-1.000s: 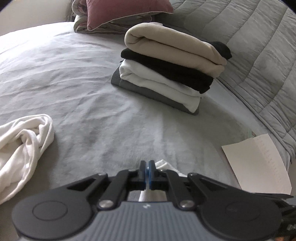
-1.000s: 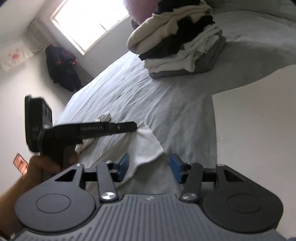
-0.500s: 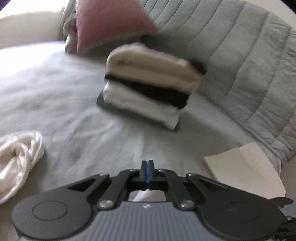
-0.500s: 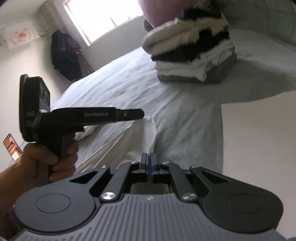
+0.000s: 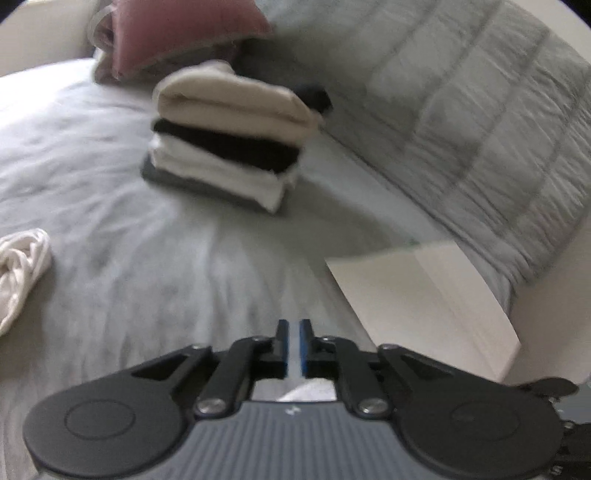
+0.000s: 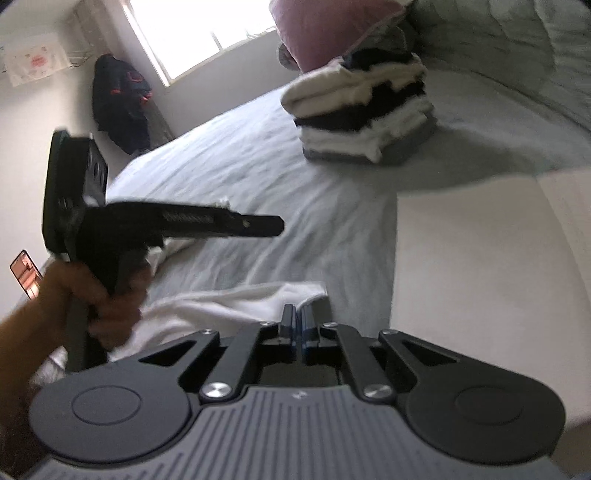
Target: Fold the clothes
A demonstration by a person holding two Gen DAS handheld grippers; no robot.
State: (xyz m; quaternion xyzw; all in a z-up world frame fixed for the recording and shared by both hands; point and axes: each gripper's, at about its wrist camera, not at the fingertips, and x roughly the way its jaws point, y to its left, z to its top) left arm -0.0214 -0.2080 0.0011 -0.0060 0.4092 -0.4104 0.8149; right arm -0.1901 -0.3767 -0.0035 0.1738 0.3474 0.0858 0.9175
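A white garment lies stretched low over the grey bed sheet. My right gripper is shut on its near edge. My left gripper has its pads almost together, with a thin pale strip of the white garment between and under them. From the right wrist view the left gripper shows side-on, held by a hand, above the garment's left part. A stack of folded clothes sits farther up the bed. Both views are motion-blurred.
A crumpled white garment lies at the left. A cream sheet lies at the right. A pink pillow and a quilted grey blanket are behind the stack. A dark jacket hangs by the window.
My right gripper, open a second ago, has shut on the garment's edge. Both grippers have moved, and the stack now sits differently in both views. The left pads stand slightly wider.
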